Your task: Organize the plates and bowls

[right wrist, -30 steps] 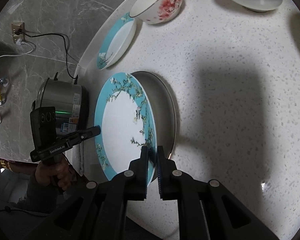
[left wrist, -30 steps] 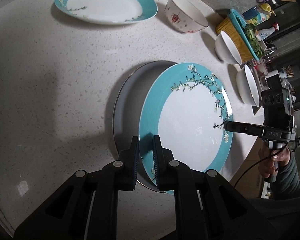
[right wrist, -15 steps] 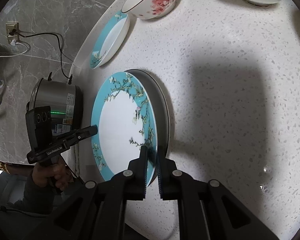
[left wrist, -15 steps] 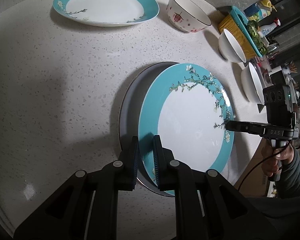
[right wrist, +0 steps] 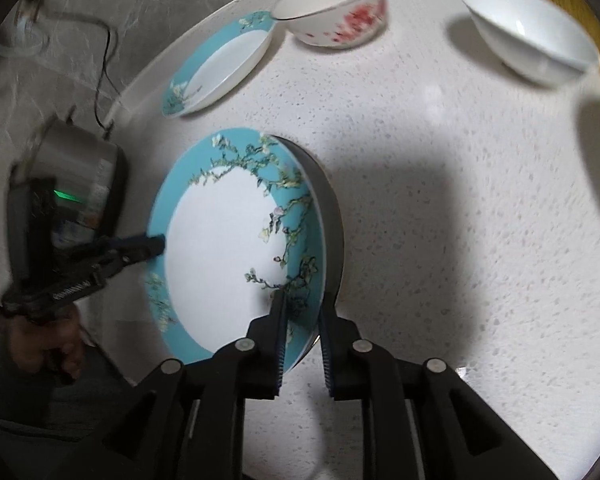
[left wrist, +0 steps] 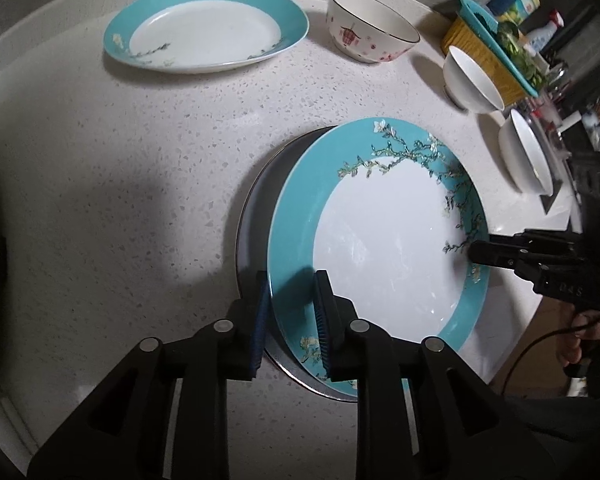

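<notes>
Grippers — left, right — just opening, released around teal plate rim.

You have three plates on the counter: two teal-rimmed ones, the near one stacked on a grey plate and the far one alone. You have three bowls: one with red flowers and two plain white. You hold two grippers, left and right.
</notes>
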`<state>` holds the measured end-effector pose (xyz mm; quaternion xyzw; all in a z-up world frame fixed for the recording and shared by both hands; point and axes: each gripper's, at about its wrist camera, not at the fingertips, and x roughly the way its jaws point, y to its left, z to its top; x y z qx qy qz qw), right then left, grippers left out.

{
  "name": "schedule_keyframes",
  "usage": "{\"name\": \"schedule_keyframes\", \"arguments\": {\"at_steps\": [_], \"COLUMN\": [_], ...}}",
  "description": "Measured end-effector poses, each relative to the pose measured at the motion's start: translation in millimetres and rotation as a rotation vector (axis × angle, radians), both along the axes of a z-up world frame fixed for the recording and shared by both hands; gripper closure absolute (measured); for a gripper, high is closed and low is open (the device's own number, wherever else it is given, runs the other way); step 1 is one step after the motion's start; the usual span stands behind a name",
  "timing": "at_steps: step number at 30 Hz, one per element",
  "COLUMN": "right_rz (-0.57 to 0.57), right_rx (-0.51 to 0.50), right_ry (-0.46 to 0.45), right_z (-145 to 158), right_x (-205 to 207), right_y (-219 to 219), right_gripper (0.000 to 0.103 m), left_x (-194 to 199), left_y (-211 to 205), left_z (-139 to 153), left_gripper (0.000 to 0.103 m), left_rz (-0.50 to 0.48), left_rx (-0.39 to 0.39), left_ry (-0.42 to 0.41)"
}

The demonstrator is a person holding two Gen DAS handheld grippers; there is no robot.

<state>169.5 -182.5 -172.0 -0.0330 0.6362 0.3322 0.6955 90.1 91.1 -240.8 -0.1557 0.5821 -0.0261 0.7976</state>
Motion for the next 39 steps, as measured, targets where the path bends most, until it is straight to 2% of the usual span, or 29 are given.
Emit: {"name": "schedule_keyframes", "arguments": {"at_steps": [8,15,22,29,30,31,32,33,34,36,37,39], "right_rz": [0.033,0.062,0.091,0.066,0.057,0.042,0.031,0.01,-0.014,-0.076,-0.123,-0.195], "right_rx": [-0.175,-0.254,-0.304,-0.321,-0.324,-0.329,-0.334,-0.338,-0.331,-0.312,-0.289,-0.219], "right_ry": [-0.159,-0.258,-0.353,-0.385,-0.387,-0.388,-0.387,-0.384,-0.381,-0.379,-0.37,-0.335], "right_z": [3.2,5.4,4.3,5.1,5.3,6.7,7.4,11.0,14.8,25.6,33.6,47.9], "right_x": [-19.5,-29.9,-40.2,-45.3,-45.1,-45.5,-45.1,-44.4,-43.5,-39.7,-36.9,-32.5], "right_y": [18.4,31.7,42.9,45.8,46.1,44.8,44.5,41.7,38.1,29.5,22.6,12.5], "right_gripper": [0.076,0.076,0.075,0.073,0.071,0.063,0.056,0.055,0.053,0.041,0.03,0.026], "left_x": [-1.5,-5.7,-7.4,-12.1,-13.2,-15.0,-17.8,-22.1,-25.4,-31.0,-32.7,-37.1], "left_y": [-7.5,-7.1,-6.7,0.4,2.7,5.5,9.5,14.0,17.9,27.5,33.8,46.3], "left_z": [0.2,0.1,0.4,0.8,2.0,4.0,8.0,14.7,20.9,34.5,40.3,48.3], "left_gripper": [0.082,0.081,0.079,0.077,0.073,0.07,0.058,0.045,0.04,0.034,0.033,0.033], "left_rz": [-0.004,-0.004,-0.016,-0.005,0.005,0.014,0.027,0.046,0.059,0.077,0.089,0.118], "left_rx": [0.048,0.069,0.085,0.054,0.051,0.043,0.03,0.019,0.011,-0.014,-0.034,-0.107], "left_ry": [-0.022,-0.053,-0.074,-0.093,-0.097,-0.105,-0.121,-0.153,-0.185,-0.25,-0.269,-0.273]}}
